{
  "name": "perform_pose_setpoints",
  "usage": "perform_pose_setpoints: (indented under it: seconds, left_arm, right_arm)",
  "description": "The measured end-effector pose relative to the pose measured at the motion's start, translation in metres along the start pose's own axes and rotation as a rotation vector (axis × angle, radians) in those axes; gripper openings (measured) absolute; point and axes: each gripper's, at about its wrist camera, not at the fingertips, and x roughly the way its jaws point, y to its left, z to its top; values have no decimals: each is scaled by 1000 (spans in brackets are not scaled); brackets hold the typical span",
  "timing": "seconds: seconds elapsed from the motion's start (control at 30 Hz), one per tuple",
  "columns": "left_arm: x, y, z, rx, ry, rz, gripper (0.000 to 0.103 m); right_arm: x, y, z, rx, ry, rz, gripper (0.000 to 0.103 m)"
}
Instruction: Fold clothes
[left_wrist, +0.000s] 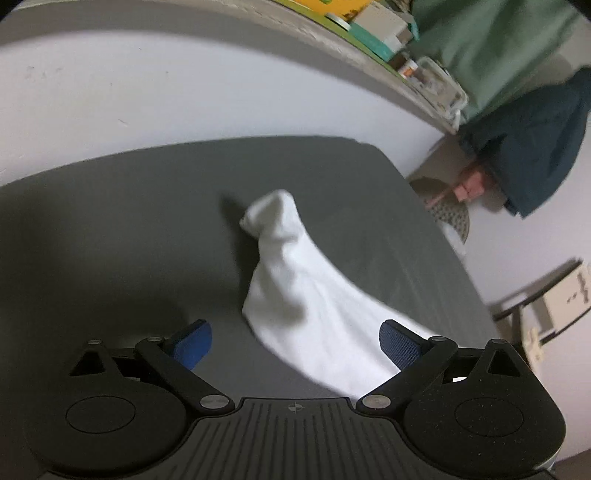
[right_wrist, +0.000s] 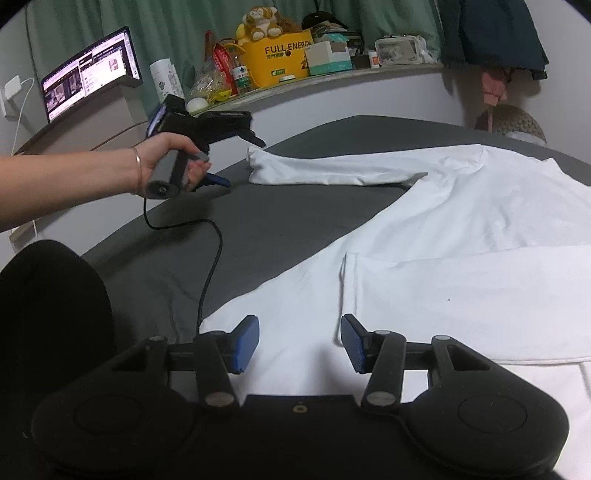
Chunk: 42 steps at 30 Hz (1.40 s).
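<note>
Left hand-held gripper (left_wrist: 295, 345) spread wide; right hand-held gripper (right_wrist: 299, 341) likewise.

A white long-sleeved shirt (right_wrist: 461, 236) lies spread flat, 1 sleeve (right_wrist: 317, 170) stretched sideways, the other folded across.

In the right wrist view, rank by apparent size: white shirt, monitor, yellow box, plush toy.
1. white shirt, largest by far, though nearest the camera.
2. monitor.
3. yellow box.
4. plush toy.
</note>
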Motion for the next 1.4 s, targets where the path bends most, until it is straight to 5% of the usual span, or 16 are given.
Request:
perform_pose_setpoints:
  seconds: [0.1, 0.23, 0.3, 0.33, 0.37, 0.47, 0.53, 0.63, 0.73, 0.87, 0.97, 1.03, 1.13, 1.3, 1.33, 1.4]
  left_arm:
    - [18, -3, 3, -3, -2, -1, 65]
    - [38, -9, 4, -90, -71, 1, 62]
    - [47, -16, 7, -102, -114, 23, 33]
    - [51, -19, 8, -115, -121, 32, 9]
    - [52, -21, 9, -139, -133, 17, 4]
    - [44, -44, 14, -120, -228, -46, 4]
    - [30, -73, 15, -6, -280, -117, 4]
    - [-7, -131, 4, 228, -324, -326, 4]
    - [-54, -190, -37, 450, -295, -564, 4]
    - [-97, -249, -130, 703, -166, -727, 4]
    - [-98, -271, -200, 883, -22, -707, 4]
    - [-87, -276, -251, 1039, 54, -621, 4]
    - [-70, -274, -313, 1275, 123, -476, 5]
    - [-80, -281, -360, 1621, 85, -353, 14]
    - [-86, -280, -366, 1671, 71, -342, 19]
    - [-100, -280, -366, 1681, 84, -357, 46]
  right_arm:
    - [-1, 4, -1, -16, -2, -2, 48]
    - [-2, 7, 0, -34, -9, -9, 49]
    - [0, 7, 0, -30, -7, -10, 49]
    - [1, 6, 0, -27, -5, -10, 49]
    - [1, 6, 0, -27, -5, -10, 49]
    - [0, 5, 2, -26, -12, -15, 49]
    - [-5, 3, 5, -25, -29, -21, 49]
    - [-13, -2, 13, -7, -54, -47, 50]
    - [-31, -21, 25, 59, -108, -88, 50]
    - [-81, -69, 40, 230, -225, -184, 50]
    - [-131, -113, 36, 388, -315, -258, 53]
    - [-143, -143, 25, 460, -265, -295, 64]
    - [-133, -186, -6, 620, -189, -335, 63]
    - [-116, -224, -32, 875, -172, -194, 59]
    - [-114, -225, -31, 890, -181, -172, 59]
    - [-107, -225, -26, 888, -199, -130, 59]
